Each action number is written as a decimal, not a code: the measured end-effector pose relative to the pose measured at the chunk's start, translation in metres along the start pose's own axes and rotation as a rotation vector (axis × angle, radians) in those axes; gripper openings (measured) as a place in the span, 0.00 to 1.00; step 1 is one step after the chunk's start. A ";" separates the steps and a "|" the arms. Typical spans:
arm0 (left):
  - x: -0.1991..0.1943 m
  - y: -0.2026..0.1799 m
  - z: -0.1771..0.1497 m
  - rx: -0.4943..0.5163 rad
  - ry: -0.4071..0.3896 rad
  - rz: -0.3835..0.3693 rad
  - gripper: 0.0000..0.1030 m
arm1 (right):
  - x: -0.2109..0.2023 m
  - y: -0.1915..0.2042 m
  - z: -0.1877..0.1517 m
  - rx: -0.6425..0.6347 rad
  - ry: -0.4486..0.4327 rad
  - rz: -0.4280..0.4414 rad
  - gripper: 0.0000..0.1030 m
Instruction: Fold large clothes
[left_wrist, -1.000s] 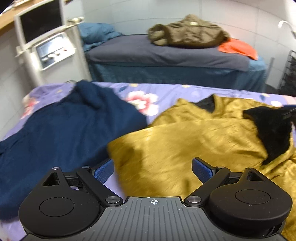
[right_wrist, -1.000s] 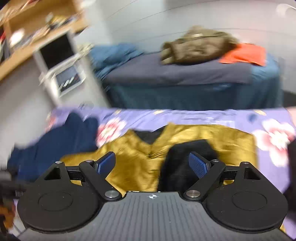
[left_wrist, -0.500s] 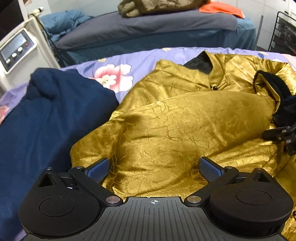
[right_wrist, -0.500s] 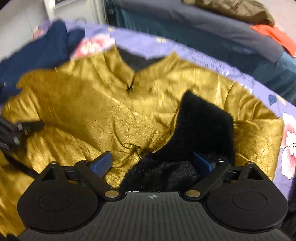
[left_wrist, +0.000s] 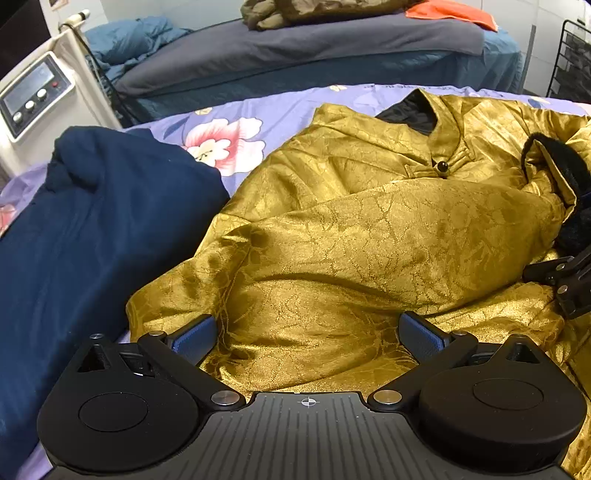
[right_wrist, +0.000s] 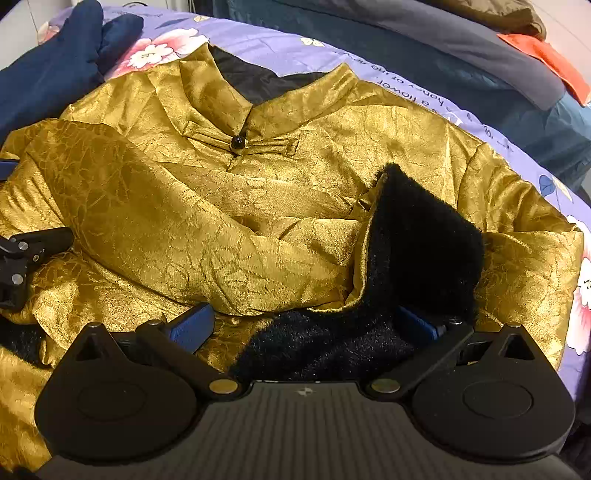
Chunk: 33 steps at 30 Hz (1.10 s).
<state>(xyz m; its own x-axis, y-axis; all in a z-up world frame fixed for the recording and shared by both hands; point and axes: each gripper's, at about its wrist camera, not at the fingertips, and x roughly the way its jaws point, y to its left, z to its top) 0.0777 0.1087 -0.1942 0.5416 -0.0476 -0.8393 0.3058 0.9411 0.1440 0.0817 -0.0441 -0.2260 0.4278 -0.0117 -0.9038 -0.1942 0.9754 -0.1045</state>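
A gold brocade jacket (left_wrist: 369, 236) with a black fur lining (right_wrist: 421, 236) lies on the floral bedsheet (left_wrist: 280, 110); it also shows in the right wrist view (right_wrist: 192, 221). One sleeve is folded across its front. My left gripper (left_wrist: 306, 332) is open, low over the jacket's left edge with gold cloth between its fingers. My right gripper (right_wrist: 303, 325) is open over the fur-lined flap and the gold cloth. Each gripper's body shows at the edge of the other's view.
A dark blue garment (left_wrist: 92, 229) lies to the left of the jacket. Behind stands a second bed (left_wrist: 295, 48) with an olive jacket and an orange cloth. A white machine (left_wrist: 33, 92) stands at the left. A black wire rack (left_wrist: 572, 59) is at the far right.
Both grippers have dropped from a raised view of the room to just above the jacket. Both stay open.
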 end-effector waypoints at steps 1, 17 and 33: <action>0.000 0.000 0.001 0.000 0.003 0.000 1.00 | 0.000 0.001 0.001 0.000 0.005 -0.005 1.00; -0.086 0.022 -0.038 -0.145 -0.020 -0.079 1.00 | -0.090 -0.018 -0.041 0.066 -0.232 0.079 0.99; -0.135 0.030 -0.150 -0.239 0.125 -0.128 1.00 | -0.121 -0.075 -0.130 0.180 -0.083 0.147 0.93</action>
<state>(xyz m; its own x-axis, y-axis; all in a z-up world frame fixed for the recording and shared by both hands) -0.1040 0.1934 -0.1555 0.4054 -0.1429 -0.9029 0.1638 0.9831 -0.0821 -0.0707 -0.1445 -0.1629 0.4793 0.1441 -0.8658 -0.1026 0.9889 0.1078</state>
